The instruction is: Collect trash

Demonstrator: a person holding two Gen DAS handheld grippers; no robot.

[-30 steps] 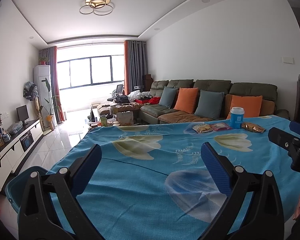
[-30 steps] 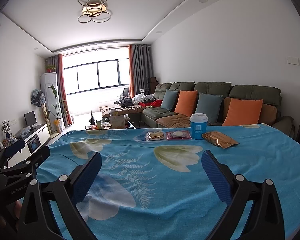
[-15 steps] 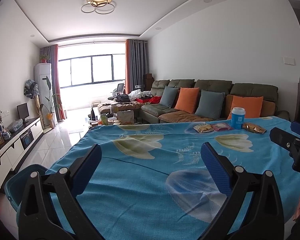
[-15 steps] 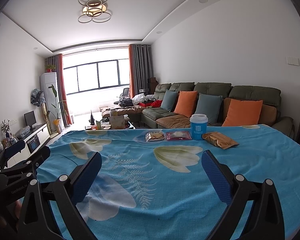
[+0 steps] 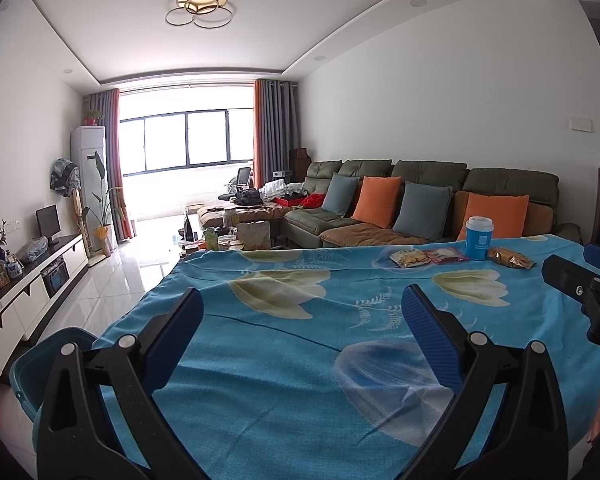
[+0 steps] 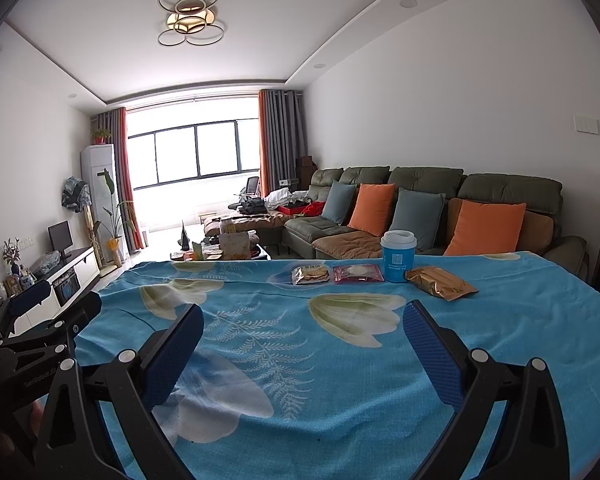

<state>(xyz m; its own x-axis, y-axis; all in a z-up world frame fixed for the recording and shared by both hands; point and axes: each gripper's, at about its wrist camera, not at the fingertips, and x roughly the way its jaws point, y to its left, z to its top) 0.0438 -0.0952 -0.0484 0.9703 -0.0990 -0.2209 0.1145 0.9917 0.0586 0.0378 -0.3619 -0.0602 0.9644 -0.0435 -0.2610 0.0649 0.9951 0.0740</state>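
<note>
A blue paper cup with a white lid point(image 6: 397, 256) stands at the far side of the table covered in a blue floral cloth point(image 6: 340, 360). Left of the cup lie a pink snack packet point(image 6: 357, 273) and a clear cracker packet point(image 6: 310, 274); right of it lies a gold foil packet point(image 6: 440, 282). The left wrist view shows the cup point(image 5: 478, 238) and packets point(image 5: 410, 258) far right. My left gripper point(image 5: 300, 320) is open and empty over the near cloth. My right gripper point(image 6: 302, 332) is open and empty, well short of the trash.
A teal bin point(image 5: 48, 364) stands on the floor by the table's near left corner. A green sofa with orange and blue cushions point(image 6: 420, 208) lies behind the table. A cluttered coffee table point(image 6: 224, 246) and a white TV cabinet point(image 5: 32, 276) stand further off.
The left view has shifted slightly, the cup and packets sitting a little lower and more to the right. The right gripper has barely moved. Both stay open.
</note>
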